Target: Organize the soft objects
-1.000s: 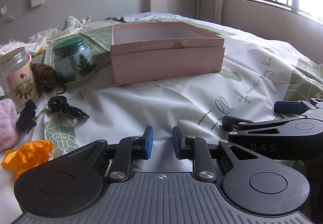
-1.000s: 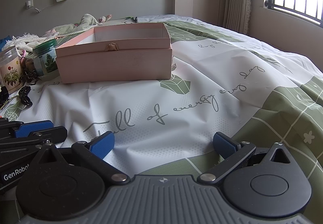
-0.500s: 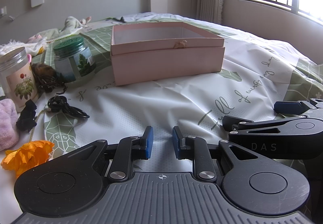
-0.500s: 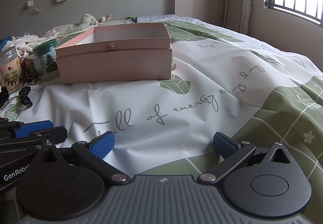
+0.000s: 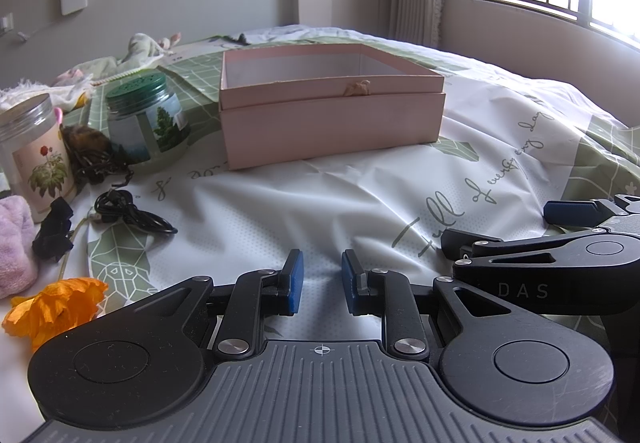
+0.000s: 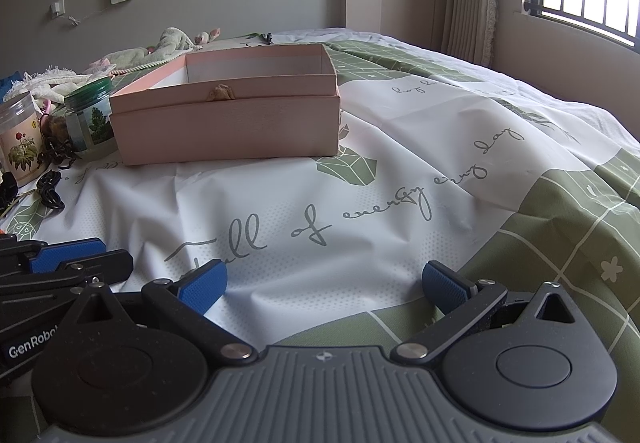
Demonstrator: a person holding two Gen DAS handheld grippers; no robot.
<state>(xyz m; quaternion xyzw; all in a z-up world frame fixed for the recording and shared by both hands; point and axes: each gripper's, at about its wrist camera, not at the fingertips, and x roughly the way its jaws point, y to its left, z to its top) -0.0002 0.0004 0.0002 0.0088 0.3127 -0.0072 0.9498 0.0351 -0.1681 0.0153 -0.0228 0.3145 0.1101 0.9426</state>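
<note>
An open pink box [image 5: 328, 123] stands on the bed ahead, also in the right wrist view [image 6: 228, 123]. Soft things lie at the left: an orange cloth flower [image 5: 56, 307], a pink plush piece [image 5: 12, 243], a dark hair tie [image 5: 132, 211] and pale plush toys [image 5: 136, 51] at the back. My left gripper [image 5: 320, 279] rests low on the bedsheet, its jaws a small gap apart with nothing between them. My right gripper [image 6: 324, 283] rests beside it to the right, open wide and empty.
Two jars stand left of the box: a green-lidded one [image 5: 146, 119] and a flower-print one [image 5: 34, 155]. A brown tangled clump [image 5: 88, 151] lies between them. The bedsheet [image 6: 360, 203] slopes away to the right toward a window wall.
</note>
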